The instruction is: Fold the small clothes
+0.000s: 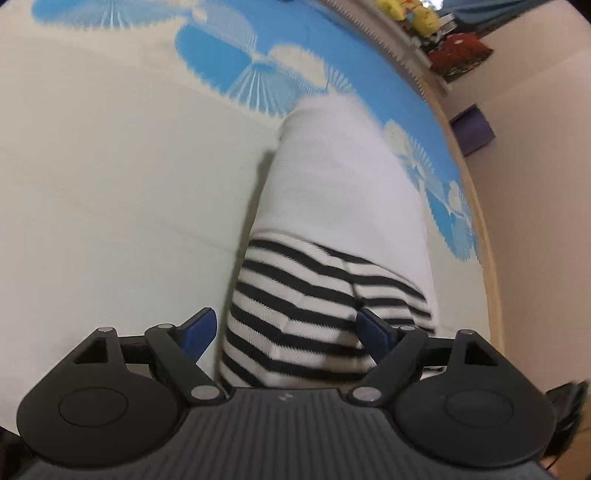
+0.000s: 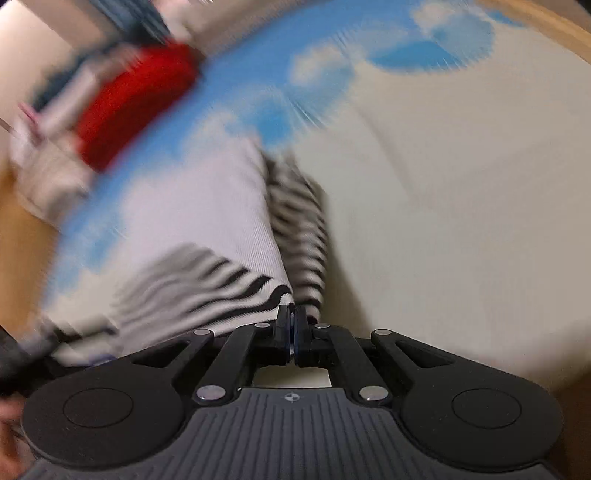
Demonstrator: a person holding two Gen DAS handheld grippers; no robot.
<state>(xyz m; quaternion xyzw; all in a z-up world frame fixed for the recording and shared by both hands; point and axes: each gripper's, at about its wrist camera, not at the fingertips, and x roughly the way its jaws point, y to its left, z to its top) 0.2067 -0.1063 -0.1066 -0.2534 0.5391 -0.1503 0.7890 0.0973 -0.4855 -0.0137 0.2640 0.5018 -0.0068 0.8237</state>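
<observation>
Though blurred in the right wrist view, plenty of bare cream mat [image 2: 443,184] to the right of the top [image 2: 207,206], out to a wooden edge [image 2: 546,22] at the upper corner. To the left, only a narrow blue-patterned strip before bare wood. Beyond that strip, a red cloth [image 2: 136,99], smeared and well apart from the top.

From the left wrist view, wide open mat [image 1: 110,166] left of the top [image 1: 332,177]. On its right, just a thin blue band before the wooden edge [image 1: 487,258]. Past that edge, a purple box [image 1: 474,129], the red cloth [image 1: 461,51] and something yellow [image 1: 417,14], all far off.

Lying flat on the mat near that right-hand edge, lengthwise away from the camera. White ribbed body, narrow and already doubled over. Black-and-white striped part at the near end, with a seam and a few soft creases.

Left gripper [image 1: 285,317]: jaws spread wide, striped end between them, pads not pressing on it.

Right gripper [image 2: 291,314]: jaws pressed together right at the striped edge. Cannot tell whether any cloth is caught between them.
</observation>
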